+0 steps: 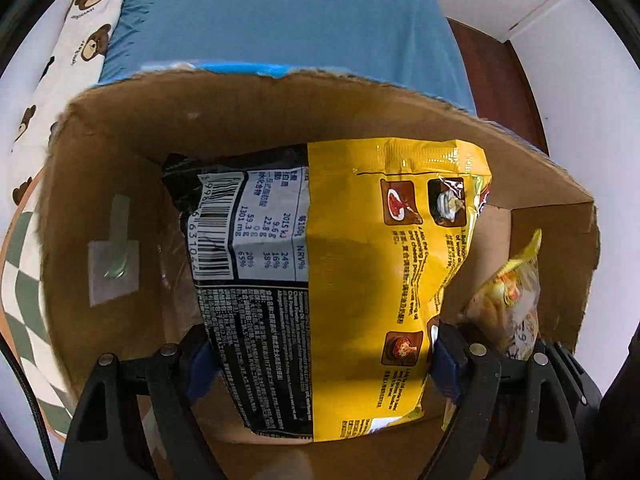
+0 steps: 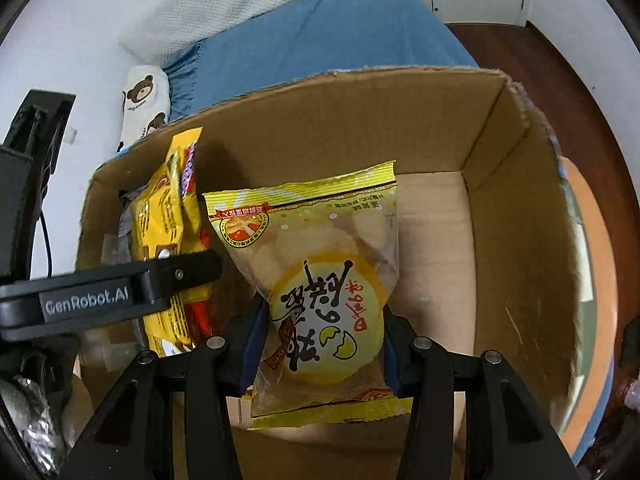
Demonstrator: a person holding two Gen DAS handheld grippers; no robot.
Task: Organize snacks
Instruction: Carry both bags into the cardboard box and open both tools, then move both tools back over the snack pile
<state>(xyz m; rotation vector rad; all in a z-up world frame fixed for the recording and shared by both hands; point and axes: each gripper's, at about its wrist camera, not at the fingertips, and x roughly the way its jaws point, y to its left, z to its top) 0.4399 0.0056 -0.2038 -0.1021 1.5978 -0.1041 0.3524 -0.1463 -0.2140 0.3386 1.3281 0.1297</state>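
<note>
My left gripper (image 1: 320, 364) is shut on a yellow and black noodle packet (image 1: 340, 280) and holds it upright inside an open cardboard box (image 1: 200, 120), near its left wall. My right gripper (image 2: 320, 344) is shut on a clear and yellow egg-cake packet (image 2: 320, 280) and holds it inside the same box (image 2: 500, 220), to the right of the noodle packet (image 2: 168, 232). The egg-cake packet also shows at the right edge of the left wrist view (image 1: 508, 300). The left gripper's finger (image 2: 120, 292) crosses the right wrist view.
The box stands on a round checkered mat (image 1: 24, 280) beside a bed with a blue sheet (image 1: 280, 12) and a bear-print pillow (image 1: 80, 32). Bare box floor (image 2: 432, 260) lies right of the egg-cake packet. Dark wood floor (image 2: 560, 72) is at the right.
</note>
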